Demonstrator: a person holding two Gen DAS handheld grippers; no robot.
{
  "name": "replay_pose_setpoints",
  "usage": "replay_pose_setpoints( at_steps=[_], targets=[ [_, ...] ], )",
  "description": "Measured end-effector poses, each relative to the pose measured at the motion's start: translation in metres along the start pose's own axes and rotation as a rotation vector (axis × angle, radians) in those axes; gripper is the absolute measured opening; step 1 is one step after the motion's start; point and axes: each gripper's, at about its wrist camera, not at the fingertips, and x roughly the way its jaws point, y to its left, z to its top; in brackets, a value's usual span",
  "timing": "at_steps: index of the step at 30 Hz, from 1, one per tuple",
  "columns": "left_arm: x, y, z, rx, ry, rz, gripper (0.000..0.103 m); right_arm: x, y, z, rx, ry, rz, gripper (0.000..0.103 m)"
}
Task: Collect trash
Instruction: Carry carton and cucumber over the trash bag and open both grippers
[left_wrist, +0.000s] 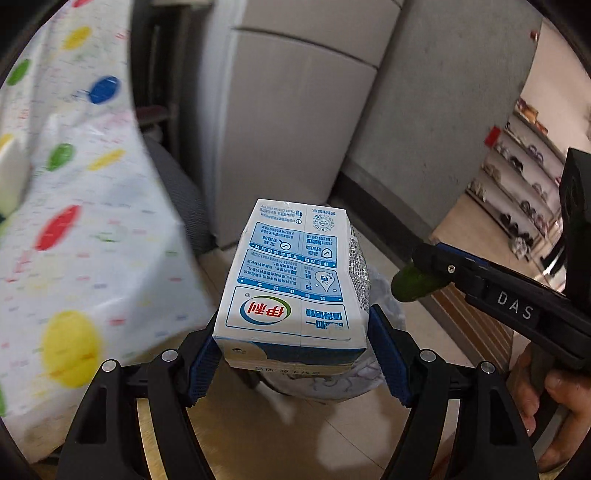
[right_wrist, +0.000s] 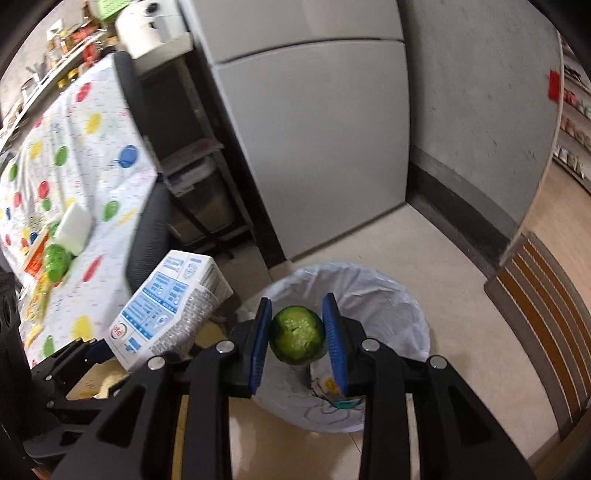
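Two grippers, each with something in it. Through the left wrist camera, my left gripper (left_wrist: 295, 354) stands wide, its blue pads pressed against the two sides of a white and blue milk carton (left_wrist: 295, 280), which I hold end-on, its printed face turned up. Beneath the carton a bin lined with a pale bag (left_wrist: 384, 295) shows on the tiled floor (left_wrist: 332, 435). To the right, my right gripper (left_wrist: 421, 277) reaches in with a green cucumber piece (left_wrist: 413, 286) at its tip, my hand (left_wrist: 554, 402) on its handle. A table under a dotted cloth (left_wrist: 74, 221) fills the left, a grey fridge (left_wrist: 295, 122) stands behind.

Through the right wrist camera, my right gripper (right_wrist: 297, 334) is narrowed onto the cucumber piece (right_wrist: 297, 336), cut end facing me, directly above the bin (right_wrist: 388, 306). The carton (right_wrist: 166, 310) sits just left, in my left gripper (right_wrist: 99, 350). The dotted table (right_wrist: 74, 147) lies further left.
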Motion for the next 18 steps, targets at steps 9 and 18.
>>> replay_pose_setpoints(
  at_steps=[9,18],
  targets=[
    [0.026,-0.006,0.013,0.057,0.021,-0.046,0.084,0.024,-0.028,0.007,0.092,0.001,-0.024,0.051],
    [-0.053,0.028,0.013,0.050,-0.106,0.021,0.084,-0.029,0.010,0.013,0.023,-0.078,-0.012,0.051]
  ],
)
